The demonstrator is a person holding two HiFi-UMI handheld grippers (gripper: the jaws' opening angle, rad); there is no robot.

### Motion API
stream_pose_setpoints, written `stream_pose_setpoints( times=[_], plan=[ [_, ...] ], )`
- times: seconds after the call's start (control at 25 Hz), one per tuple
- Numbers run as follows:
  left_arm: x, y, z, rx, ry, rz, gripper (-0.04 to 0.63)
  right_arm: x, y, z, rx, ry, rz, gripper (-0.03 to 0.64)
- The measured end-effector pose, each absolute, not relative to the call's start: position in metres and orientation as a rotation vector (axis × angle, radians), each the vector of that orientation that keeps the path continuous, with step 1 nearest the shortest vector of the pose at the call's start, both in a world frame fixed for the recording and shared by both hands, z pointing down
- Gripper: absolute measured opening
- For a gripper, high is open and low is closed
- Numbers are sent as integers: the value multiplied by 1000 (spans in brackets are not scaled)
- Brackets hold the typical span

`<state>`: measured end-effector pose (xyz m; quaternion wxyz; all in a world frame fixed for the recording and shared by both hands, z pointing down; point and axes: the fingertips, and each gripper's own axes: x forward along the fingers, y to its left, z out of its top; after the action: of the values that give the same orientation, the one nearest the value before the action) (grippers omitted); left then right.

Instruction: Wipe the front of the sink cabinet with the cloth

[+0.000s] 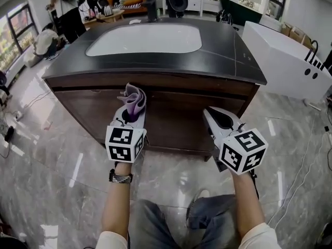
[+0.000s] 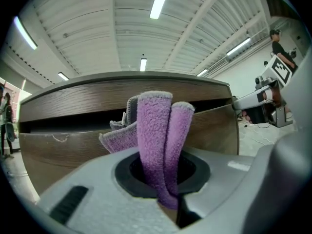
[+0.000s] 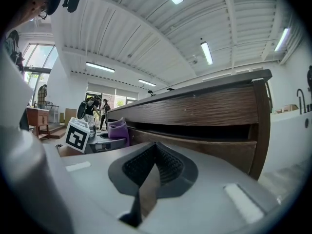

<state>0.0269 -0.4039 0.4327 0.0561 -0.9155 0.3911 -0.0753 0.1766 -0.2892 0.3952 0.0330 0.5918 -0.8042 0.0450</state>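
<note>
A dark wooden sink cabinet [image 1: 171, 113] with a black top and white basin [image 1: 145, 38] stands before me. My left gripper [image 1: 130, 113] is shut on a folded purple cloth [image 1: 134, 100], whose free end pokes up against the cabinet front just under the countertop. The left gripper view shows the cloth [image 2: 158, 140] rising from the closed jaws, close to the wooden front [image 2: 97, 106]. My right gripper [image 1: 218, 119] is shut and holds nothing, hanging close before the cabinet's right half [image 3: 204, 111]. In the right gripper view the cloth [image 3: 118, 130] appears at the left.
A white bathtub [image 1: 285, 61] stands to the right of the cabinet. Glossy marble floor [image 1: 62, 154] surrounds it, with cables [image 1: 306, 160] on the right. A person [image 1: 45, 39] crouches at the far left; desks and clutter fill the back.
</note>
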Motion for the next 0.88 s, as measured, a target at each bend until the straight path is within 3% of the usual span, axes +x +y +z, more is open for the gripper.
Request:
stream_pose_setpoints(
  times=[0.88],
  plan=[
    [197, -310, 443, -3004, 622, -246, 44, 275, -221, 402, 2086, -2233, 176, 6]
  ],
)
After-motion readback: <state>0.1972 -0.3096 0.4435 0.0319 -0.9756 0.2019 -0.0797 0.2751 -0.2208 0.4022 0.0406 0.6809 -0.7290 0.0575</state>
